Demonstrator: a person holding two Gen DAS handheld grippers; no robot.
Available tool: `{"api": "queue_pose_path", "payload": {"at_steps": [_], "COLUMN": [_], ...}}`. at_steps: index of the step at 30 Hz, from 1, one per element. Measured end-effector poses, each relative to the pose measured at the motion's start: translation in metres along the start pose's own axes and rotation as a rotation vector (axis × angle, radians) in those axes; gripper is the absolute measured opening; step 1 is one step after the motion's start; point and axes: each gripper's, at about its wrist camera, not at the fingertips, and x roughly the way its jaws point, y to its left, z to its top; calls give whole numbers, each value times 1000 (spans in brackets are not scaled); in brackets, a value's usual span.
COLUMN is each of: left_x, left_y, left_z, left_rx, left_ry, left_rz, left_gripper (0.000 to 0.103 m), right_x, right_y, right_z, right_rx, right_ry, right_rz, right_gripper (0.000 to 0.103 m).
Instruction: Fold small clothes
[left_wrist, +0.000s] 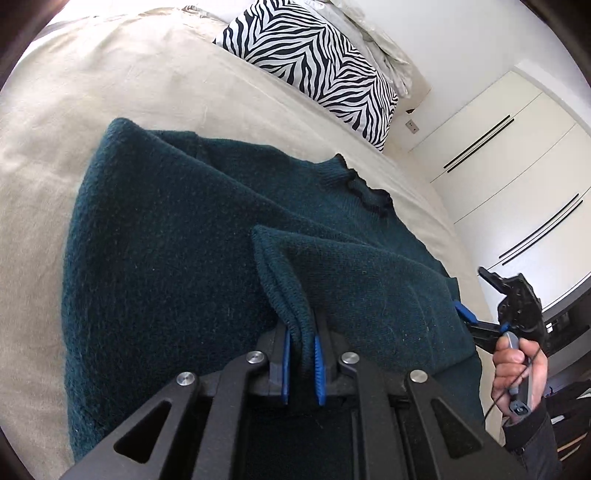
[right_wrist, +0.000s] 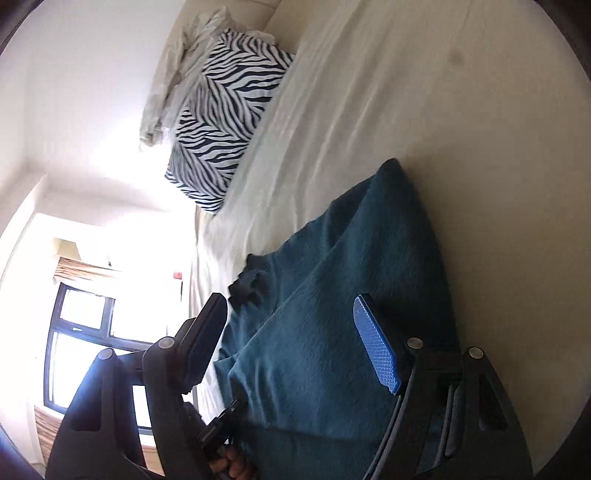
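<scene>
A dark teal knit sweater (left_wrist: 166, 240) lies on a beige bed sheet (left_wrist: 110, 92), its ruffled collar (left_wrist: 365, 188) toward the far right. My left gripper (left_wrist: 301, 354) is shut on a ribbed edge of the sweater, lifted into a fold (left_wrist: 280, 266) over the body. My right gripper (right_wrist: 291, 332) is open, its jaws wide apart over the sweater (right_wrist: 351, 258), and holds nothing. It also shows in the left wrist view (left_wrist: 476, 295) at the sweater's right edge, held by a hand (left_wrist: 517, 373).
A zebra-print pillow (left_wrist: 317, 62) with a pale crumpled cloth (left_wrist: 384, 40) behind it lies at the bed's head. White wardrobe doors (left_wrist: 517, 166) stand to the right. A window (right_wrist: 81, 350) shows beyond the bed in the right wrist view.
</scene>
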Motion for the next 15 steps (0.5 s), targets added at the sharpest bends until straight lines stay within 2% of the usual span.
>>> {"api": "queue_pose_path", "payload": {"at_steps": [1, 4, 6, 12, 15], "left_x": [0, 1, 1, 1, -6], "left_y": [0, 2, 3, 5, 8], "left_z": [-1, -1, -2, 2, 8], "left_rx": [8, 4, 4, -8, -45], "left_ry": [-5, -7, -9, 1, 43], "left_rz": [-1, -12, -15, -27, -45], "left_gripper": [15, 15, 15, 15, 15], "right_x": [10, 19, 15, -5, -37], "right_y": [-6, -24, -22, -20, -31], "right_z": [11, 30, 29, -20, -43], "right_rx": [14, 100, 86, -46, -34], "right_ry": [-9, -20, -5, 122, 103], "right_rz": [-15, 65, 92, 115, 124], "right_gripper": [70, 70, 70, 70, 70]}}
